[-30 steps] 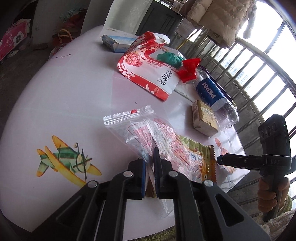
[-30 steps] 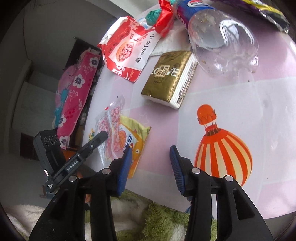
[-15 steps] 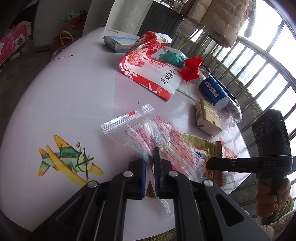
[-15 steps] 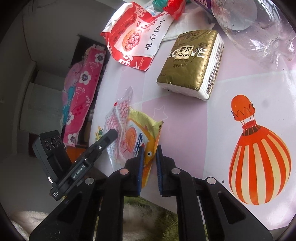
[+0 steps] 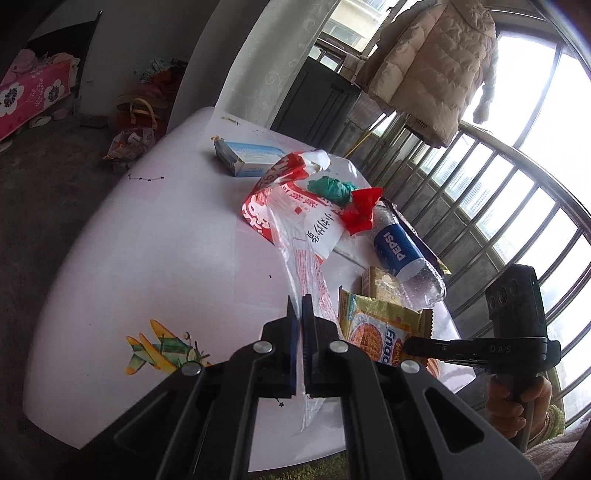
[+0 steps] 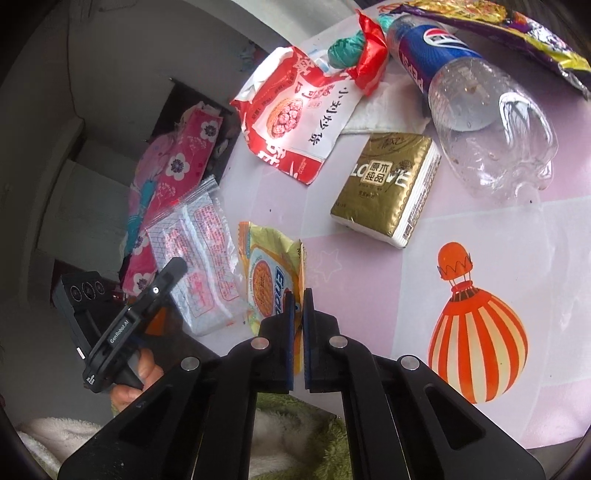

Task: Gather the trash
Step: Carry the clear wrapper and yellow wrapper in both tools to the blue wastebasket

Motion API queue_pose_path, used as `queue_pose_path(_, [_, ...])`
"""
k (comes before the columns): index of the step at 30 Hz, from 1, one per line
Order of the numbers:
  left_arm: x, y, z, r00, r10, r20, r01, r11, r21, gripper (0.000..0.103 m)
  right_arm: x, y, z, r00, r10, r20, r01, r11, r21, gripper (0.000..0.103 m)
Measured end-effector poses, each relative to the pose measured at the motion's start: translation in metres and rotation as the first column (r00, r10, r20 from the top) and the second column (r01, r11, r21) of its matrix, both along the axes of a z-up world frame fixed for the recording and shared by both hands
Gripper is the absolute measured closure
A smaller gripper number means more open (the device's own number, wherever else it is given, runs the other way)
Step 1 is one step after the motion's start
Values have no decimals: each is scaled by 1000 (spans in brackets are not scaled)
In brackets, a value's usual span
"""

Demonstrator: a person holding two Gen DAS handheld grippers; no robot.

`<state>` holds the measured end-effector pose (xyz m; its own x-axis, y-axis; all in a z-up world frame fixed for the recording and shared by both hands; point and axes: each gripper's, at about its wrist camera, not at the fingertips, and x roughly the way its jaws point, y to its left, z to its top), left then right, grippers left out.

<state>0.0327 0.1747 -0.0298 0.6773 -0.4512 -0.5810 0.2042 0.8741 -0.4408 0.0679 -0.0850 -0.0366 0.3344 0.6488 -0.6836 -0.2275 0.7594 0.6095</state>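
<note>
My left gripper [image 5: 299,306] is shut on a clear zip bag with red print [image 5: 308,273], lifted off the table; it also shows in the right wrist view [image 6: 199,254]. My right gripper [image 6: 298,299] is shut on the edge of a yellow snack wrapper [image 6: 269,273], which also shows in the left wrist view [image 5: 376,325]. Further back on the table [image 5: 147,258] lie a red and white food bag [image 5: 291,206], a crumpled red and green scrap [image 5: 347,199], an empty Pepsi bottle [image 5: 402,254] and a gold tissue pack [image 6: 388,184].
A blue and white box [image 5: 247,155] lies at the table's far side. A purple and yellow foil wrapper [image 6: 491,26] lies behind the bottle. A metal railing [image 5: 498,206] runs along the right. Bags and clutter sit on the floor beyond the table [image 5: 136,122].
My left gripper has lifted the clear zip bag up off the table. My right gripper closed on the yellow wrapper's edge and has raised it slightly.
</note>
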Motion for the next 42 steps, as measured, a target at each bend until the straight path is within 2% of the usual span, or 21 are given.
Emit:
queue_pose_path(8, [-30, 2, 47, 993, 1, 122, 0, 1000, -8, 102, -19, -19, 33, 993, -7, 120, 2, 999, 46, 101])
queue_pose_path(13, [-36, -5, 70, 987, -38, 158, 48, 997, -56, 102, -36, -53, 57, 976, -75, 205, 52, 992, 113, 101])
queue_pose_path(16, [-31, -23, 82, 980, -94, 176, 105, 993, -55, 102, -43, -85, 74, 949, -167, 267, 128, 979, 158, 101])
queue_pose_path(19, [-18, -54, 93, 967, -186, 177, 200, 978, -65, 102, -58, -128, 86, 896, -302, 326, 240, 946, 217, 101])
queue_pose_path(21, [-4, -82, 99, 951, -259, 168, 273, 960, -66, 102, -67, -157, 91, 836, -416, 357, 343, 905, 251, 101])
queue_pose_path(23, [9, -117, 105, 928, -340, 156, 352, 934, -57, 102, -79, -189, 93, 760, -536, 367, 451, 842, 296, 101])
queue_pose_path(26, [28, -182, 117, 872, -469, 141, 477, 879, -21, 102, -103, -240, 92, 618, -694, 370, 617, 720, 318, 101])
queue_pose_path(28, [38, -232, 122, 828, -548, 122, 549, 836, 31, 102, -118, -269, 85, 519, -779, 350, 720, 620, 312, 101])
queue_pose_path(29, [43, -257, 122, 804, -587, 100, 585, 810, 50, 102, -125, -283, 80, 463, -820, 338, 777, 559, 291, 101])
queue_pose_path(31, [53, -314, 116, 750, -661, 22, 659, 749, 67, 102, -134, -309, 64, 366, -886, 286, 862, 438, 255, 101])
queue_pose_path(33, [60, -372, 108, 687, -726, -45, 726, 682, 88, 102, -139, -333, 39, 281, -936, 211, 910, 330, 249, 101])
queue_pose_path(36, [64, -457, 86, 621, -774, -128, 783, 601, 161, 101, -145, -367, 0, 154, -983, 104, 962, 173, 213, 101])
queue_pose_path(39, [61, -537, 49, 563, -803, -194, 821, 517, 241, 101, -151, -401, -35, 72, -997, 8, 981, 72, 179, 101])
queue_pose_path(41, [56, -584, 19, 527, -815, -241, 842, 464, 274, 101, -148, -419, -58, 42, -998, -45, 987, 34, 159, 101])
queue_pose_path(42, [56, -603, 5, 512, -818, -263, 852, 446, 273, 101, -153, -426, -69, 20, -997, -71, 989, 9, 147, 101])
